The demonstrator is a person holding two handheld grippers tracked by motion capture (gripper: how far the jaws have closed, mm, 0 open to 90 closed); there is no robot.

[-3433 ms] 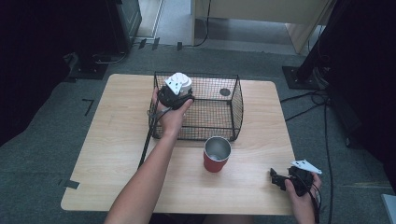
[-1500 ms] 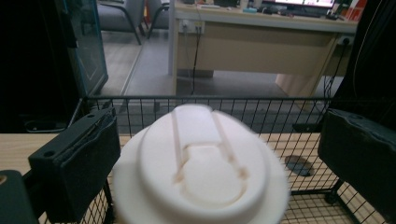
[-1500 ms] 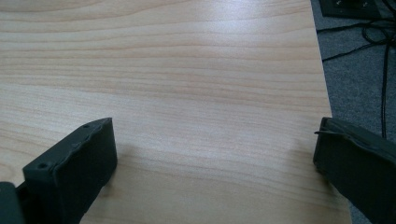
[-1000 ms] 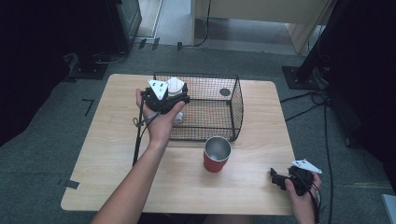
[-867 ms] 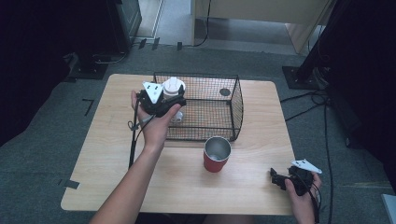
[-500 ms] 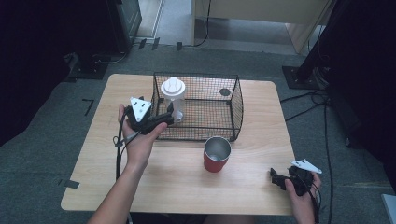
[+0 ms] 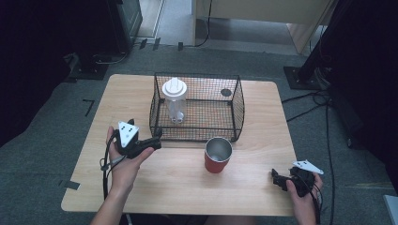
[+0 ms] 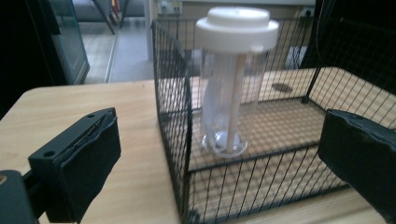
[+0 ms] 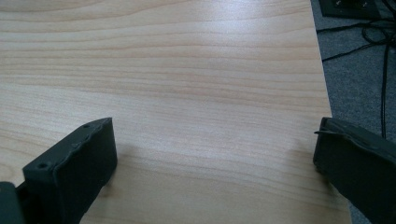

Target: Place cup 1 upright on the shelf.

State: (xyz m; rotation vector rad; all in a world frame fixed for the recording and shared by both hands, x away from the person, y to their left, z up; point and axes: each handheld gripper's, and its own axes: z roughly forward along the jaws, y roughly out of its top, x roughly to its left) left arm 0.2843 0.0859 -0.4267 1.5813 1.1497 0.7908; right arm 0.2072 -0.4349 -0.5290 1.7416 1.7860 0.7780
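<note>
The clear bottle with a white lid [image 7: 174, 100] stands upright in the left end of the black wire basket [image 7: 234, 110], its long axis vertical; the left gripper [image 7: 151, 141], jaws spread and empty, sits just outside the basket's near-left corner, the nearer of the 2; the right gripper [image 7: 277, 178], also spread, rests at the table's [image 7: 178, 183] near-right corner, well apart; a red cup [image 7: 218, 154] stands between.

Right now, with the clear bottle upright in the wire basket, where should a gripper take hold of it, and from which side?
Probably from above: grip the clear bottle across the neck just under its wide white lid. The wire basket walls block any sideways approach, and its top is open. The left gripper is open outside the basket's corner.
</note>
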